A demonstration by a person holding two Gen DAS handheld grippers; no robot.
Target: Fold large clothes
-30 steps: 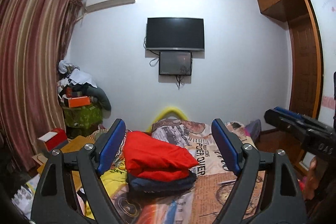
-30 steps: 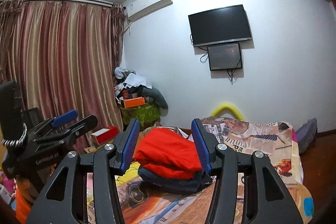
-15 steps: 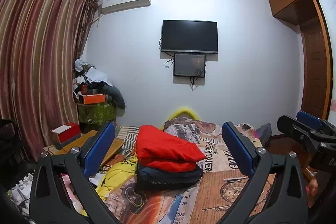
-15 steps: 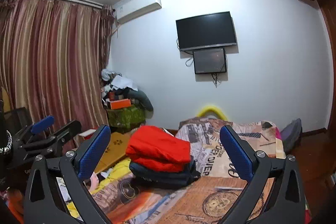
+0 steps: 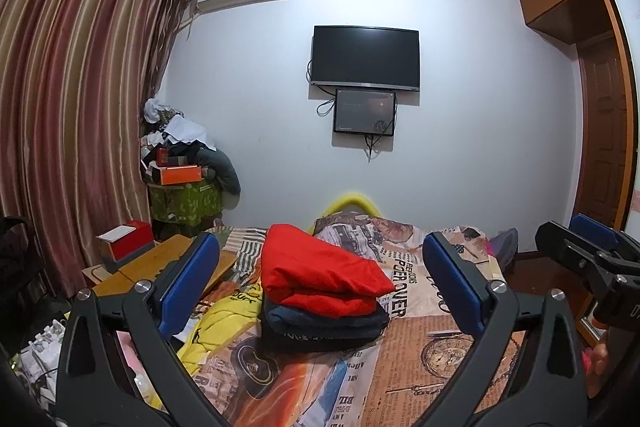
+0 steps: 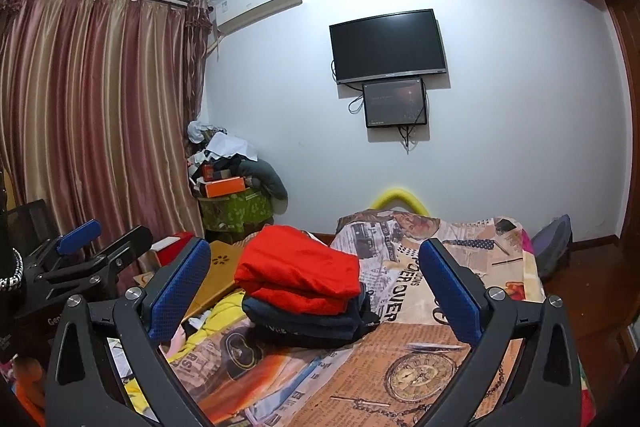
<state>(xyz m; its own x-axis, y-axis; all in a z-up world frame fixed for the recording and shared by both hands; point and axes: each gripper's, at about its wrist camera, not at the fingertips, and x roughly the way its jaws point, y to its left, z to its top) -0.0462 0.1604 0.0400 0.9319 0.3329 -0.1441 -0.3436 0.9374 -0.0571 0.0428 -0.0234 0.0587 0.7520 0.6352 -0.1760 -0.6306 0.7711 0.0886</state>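
We hold both the left gripper (image 5: 320,279) and the right gripper (image 6: 314,279) spread wide, gripping nothing. The folded red garment (image 5: 320,277) rests atop a dark folded garment (image 5: 324,323) on the bed (image 5: 440,355), beyond our fingertips.

Both wrist views level, facing shared bed (image 5: 440,347)

Two handheld tools of black plastic: the left gripper (image 5: 320,279) and right gripper (image 6: 316,277) each have angular arms with triangular cut-outs, silver screws, and textured blue finger pads (image 6: 178,289).
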